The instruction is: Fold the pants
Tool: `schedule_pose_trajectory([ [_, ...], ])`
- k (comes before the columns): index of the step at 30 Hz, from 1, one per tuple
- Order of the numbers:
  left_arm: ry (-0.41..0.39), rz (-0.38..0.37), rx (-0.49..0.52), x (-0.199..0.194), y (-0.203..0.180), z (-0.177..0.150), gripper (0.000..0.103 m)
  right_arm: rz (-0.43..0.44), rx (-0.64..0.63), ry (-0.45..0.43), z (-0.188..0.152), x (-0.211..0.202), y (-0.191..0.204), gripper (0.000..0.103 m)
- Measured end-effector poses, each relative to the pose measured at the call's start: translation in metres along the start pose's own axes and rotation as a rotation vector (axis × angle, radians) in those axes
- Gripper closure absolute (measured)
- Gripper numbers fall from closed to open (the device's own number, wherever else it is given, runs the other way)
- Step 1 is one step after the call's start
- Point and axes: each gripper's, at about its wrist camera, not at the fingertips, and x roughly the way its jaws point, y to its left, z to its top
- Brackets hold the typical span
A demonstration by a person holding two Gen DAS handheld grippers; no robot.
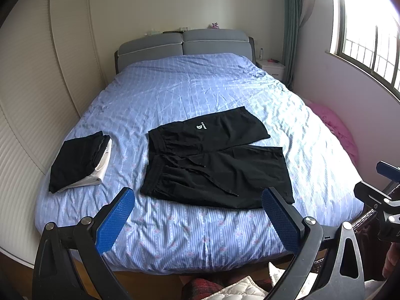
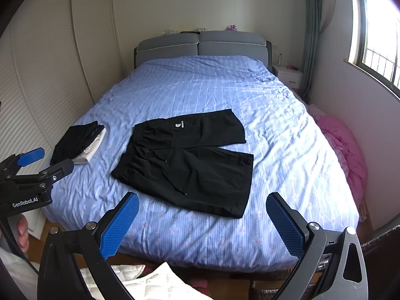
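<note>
Both tongs spread wide, gripping nothing. Left gripper (image 1: 197, 215) hangs above the foot edge of the bed (image 1: 175, 237), blue pads (image 1: 113, 221) apart, bedding visible between them. Right gripper (image 2: 202, 218) same posture over the same edge, blue pads (image 2: 285, 225) apart; its body also shows at 3 o'clock in the left wrist view. Left gripper's body shows at 9 o'clock in the right wrist view.

No real containers here; bed is the only holding surface. On its blue striped cover: black shorts (image 1: 215, 160) laid flat, unfolded, near the foot end, about centre of the left wrist view, just past the fingertips at 12 o'clock. Folded stack of clothes (image 1: 80, 162), black on top, white underneath, sits at 9 o'clock from the shorts, apart from them, near the bed's left edge.

Shorts' long axis runs across the bed, roughly 9-to-3 o'clock. Waistband at the 9 o'clock end, leg openings toward 3 o'clock. Two legs splay slightly, far leg angled toward 2 o'clock, near leg toward 4 o'clock. Small white logo faces up on the far leg. Drawstring trails across the near leg toward 5 o'clock.

Grey headboard (image 1: 185, 42) at 12 o'clock, pink bedding (image 1: 335, 130) heaped beside the bed at 3 o'clock.
</note>
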Motion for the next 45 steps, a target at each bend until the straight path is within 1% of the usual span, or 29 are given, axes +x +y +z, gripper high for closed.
schedule_pose_trajectory([
  [8, -0.006, -0.001, -0.003, 0.0018, -0.0044, 0.0011, 0.0, 0.0, -0.001, -0.006, 0.0019, -0.0007, -0.0014, 0.0],
  [45, 0.0, -0.003, -0.007, 0.0036, 0.0, 0.0031, 0.0, 0.006, 0.001, 0.001, -0.0001, 0.0044, 0.001, 0.0],
])
